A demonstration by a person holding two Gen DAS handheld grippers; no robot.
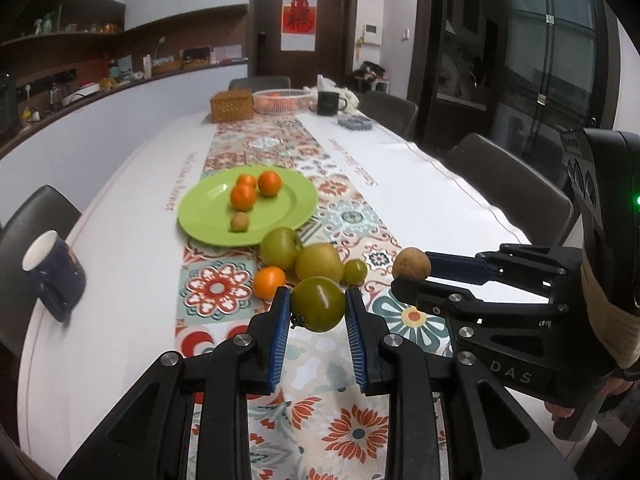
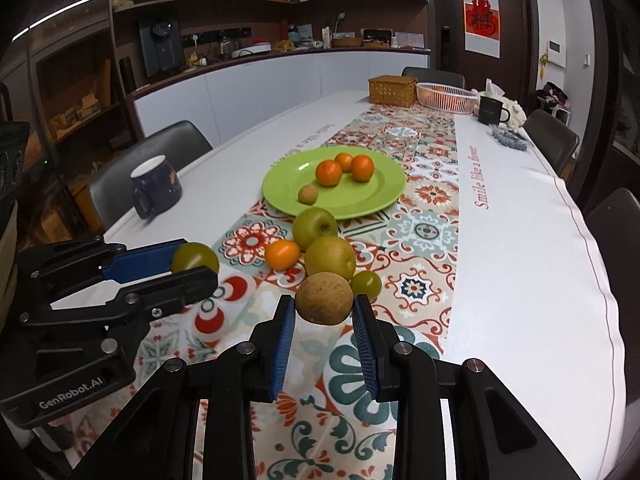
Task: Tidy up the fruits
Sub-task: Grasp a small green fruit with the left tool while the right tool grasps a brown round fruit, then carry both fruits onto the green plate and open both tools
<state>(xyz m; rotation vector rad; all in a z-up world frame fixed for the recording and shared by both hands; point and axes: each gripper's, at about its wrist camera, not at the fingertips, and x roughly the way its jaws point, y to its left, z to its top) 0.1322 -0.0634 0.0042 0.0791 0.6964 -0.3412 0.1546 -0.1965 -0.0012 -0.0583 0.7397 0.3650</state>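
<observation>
The left claw point(image 1: 317, 312) grips a dark green tomato point(image 1: 317, 303) between its blue pads, low in the middle of the left wrist view. The tomato is lifted off the tabletop point(image 1: 120, 280). In the right wrist view the same claw point(image 2: 196, 266) shows at the left side, with the tomato point(image 2: 196, 258) at its tip.

The right claw point(image 2: 324, 312) grips a round brown fruit point(image 2: 324, 299), low in the middle of its own view. In the left wrist view this claw point(image 1: 412, 270) comes in from the right side and the brown fruit point(image 1: 411, 264) sits at its tip.

Just past the claws, a small pile of fruit lies on the flowered cloth point(image 2: 420, 232): a green apple point(image 2: 315, 227), a yellow-green pear point(image 2: 331, 256), a small orange one point(image 2: 282, 254) and a little green one point(image 2: 366, 283).

Farther back sits a green plate point(image 2: 384, 192). It holds three small oranges point(image 2: 329, 173) and one tiny tan fruit point(image 2: 308, 194).

A dark blue mug point(image 2: 156, 186) stands at the left side.
</observation>
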